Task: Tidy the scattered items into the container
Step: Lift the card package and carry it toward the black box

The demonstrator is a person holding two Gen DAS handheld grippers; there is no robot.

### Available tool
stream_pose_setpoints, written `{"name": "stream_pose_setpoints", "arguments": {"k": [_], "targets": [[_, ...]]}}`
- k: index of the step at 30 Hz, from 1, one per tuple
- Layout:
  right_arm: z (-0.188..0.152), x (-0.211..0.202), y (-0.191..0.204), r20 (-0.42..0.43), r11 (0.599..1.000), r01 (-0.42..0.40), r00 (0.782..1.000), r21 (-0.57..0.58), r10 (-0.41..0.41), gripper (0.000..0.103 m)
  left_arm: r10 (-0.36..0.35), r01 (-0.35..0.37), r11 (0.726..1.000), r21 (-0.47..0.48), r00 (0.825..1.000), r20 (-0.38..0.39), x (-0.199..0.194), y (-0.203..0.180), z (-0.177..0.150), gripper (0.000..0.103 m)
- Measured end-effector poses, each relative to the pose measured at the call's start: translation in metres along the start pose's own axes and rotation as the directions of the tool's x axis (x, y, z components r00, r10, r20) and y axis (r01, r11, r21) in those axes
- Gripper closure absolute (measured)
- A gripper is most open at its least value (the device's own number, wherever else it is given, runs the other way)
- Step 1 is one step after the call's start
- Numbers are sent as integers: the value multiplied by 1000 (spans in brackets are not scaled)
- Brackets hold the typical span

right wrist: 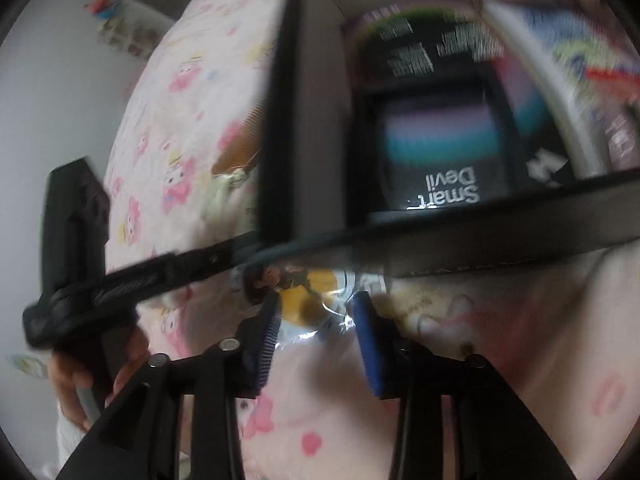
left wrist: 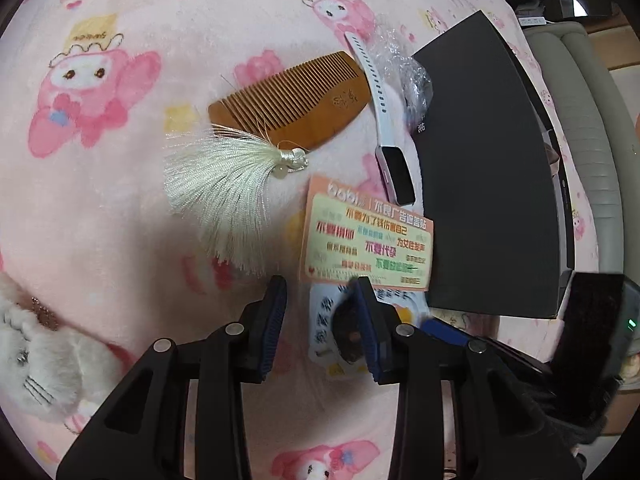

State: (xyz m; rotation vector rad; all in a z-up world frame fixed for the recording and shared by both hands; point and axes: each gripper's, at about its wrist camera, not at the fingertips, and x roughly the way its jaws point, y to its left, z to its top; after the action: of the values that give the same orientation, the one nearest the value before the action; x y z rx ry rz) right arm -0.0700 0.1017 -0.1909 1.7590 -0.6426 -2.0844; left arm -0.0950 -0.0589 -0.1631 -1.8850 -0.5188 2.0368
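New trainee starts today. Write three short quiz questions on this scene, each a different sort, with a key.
1. True or false: the wooden comb lies inside the black box.
2. Which lies closest to the left gripper fingertips? A. white plush toy B. orange sticker card C. white smartwatch
3. Fill in: the tassel on the comb is ____ in colour.

Key: 1 false, it lies on the pink blanket beside the box. 2 B. 3 cream-white.
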Motion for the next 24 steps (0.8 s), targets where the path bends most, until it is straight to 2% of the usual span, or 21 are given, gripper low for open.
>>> {"name": "stream_pose_setpoints", "arguments": {"k": [2,3,4,5,6,7,10,12,14,15,16,19,24], "targets": [[2,3,3,43,999,28,999,-35,-27,68,3,-3,1000,10,1000,-9,0,-3,-2,69],[2,3,5,45,999,16,999,-43,-14,68,3,-3,1000,22,1000,-13,0,-6,-4,72],[3,3,6,36,999,-30,999,-45,32,79,3,-3,999,39,1000,-15,-2,-10,-7,76],[3,2,9,13,993,-107,994,-44,108,84,4,-3,998,56,1000,-14,-5,-15,-10,80],[1,1,11,-2,987,-156,988,-42,156,85,7,-7,997,75,1000,-9,-10,-20,-13,83],[0,-2,14,-2,984,-169,986,-51,169,85,14,-14,995,97,1000,3,-17,-27,-17,86],[-4,-8,24,18,987,-120,992,-112,122,85,37,-41,989,142,999,28,-33,-39,-22,90],[-4,-10,19,26,993,-76,997,-86,79,85,62,-65,986,155,998,27,-38,-41,-22,90],[-5,-10,8,20,997,-55,998,-48,56,81,70,-68,986,149,997,-8,-36,-36,-22,89],[-6,-9,4,12,998,-48,999,-33,49,71,75,-70,987,142,997,-30,-33,-32,-21,89],[-7,-7,-3,3,999,-41,999,-11,41,62,87,-80,987,136,995,-44,-30,-26,-21,83],[-8,-6,-10,9,999,-46,999,3,46,57,143,-139,984,114,989,-33,-27,-17,-18,73],[-2,5,6,28,999,-15,999,-39,16,53,149,-147,986,76,989,-21,-14,-10,-6,67]]}}
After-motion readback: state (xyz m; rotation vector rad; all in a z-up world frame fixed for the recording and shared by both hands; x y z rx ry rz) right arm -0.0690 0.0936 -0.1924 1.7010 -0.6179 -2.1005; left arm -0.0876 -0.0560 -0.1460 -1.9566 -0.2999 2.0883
